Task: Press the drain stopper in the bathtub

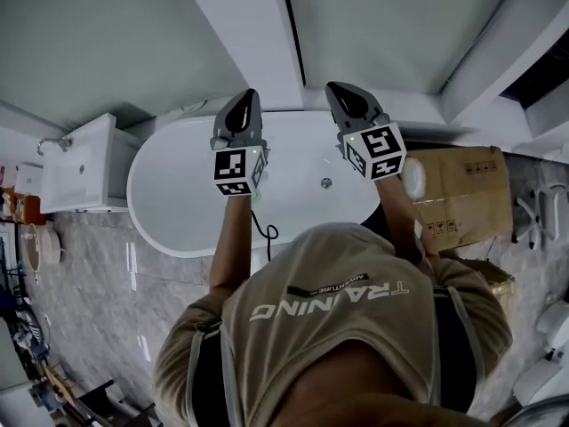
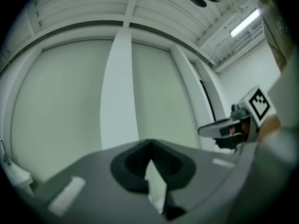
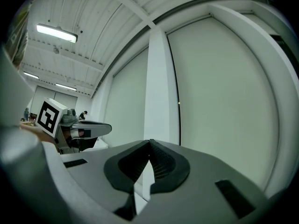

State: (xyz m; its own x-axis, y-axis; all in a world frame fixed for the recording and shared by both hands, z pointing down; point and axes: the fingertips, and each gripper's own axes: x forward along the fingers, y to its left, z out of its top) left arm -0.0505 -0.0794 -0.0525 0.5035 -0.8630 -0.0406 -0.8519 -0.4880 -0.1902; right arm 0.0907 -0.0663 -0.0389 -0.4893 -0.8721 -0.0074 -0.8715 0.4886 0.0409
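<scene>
I have both tools raised at chest height over the bathtub point(image 1: 178, 185), side by side and well apart from each other, noses aimed at the pale wall panels behind it, not down into the basin. The left gripper point(image 1: 246, 98) is clenched: in its own view the dark pads meet at the tip with only a sliver of light below them and nothing caught between. The right gripper point(image 1: 340, 89) reads the same, tips together and empty. I judge that closed tips suit this job, since two pads pressed together make one blunt nose for pushing a button-like part, where spread jaws would straddle it. The drain stopper point(image 1: 326, 183) sits on the tub floor, right of the middle, nearly under the right tool, so that side has the shorter reach. Both tools are well above it and touch nothing. The stopper is too small in the head view for me to tell whether it stands up or is already pushed down, so this raised pose fits either a lead-in to the press or a lift away from it. The cardboard box point(image 1: 462, 189) beside the tub's right end and the white cabinet point(image 1: 80, 163) at its left end lie clear of any path down.
</scene>
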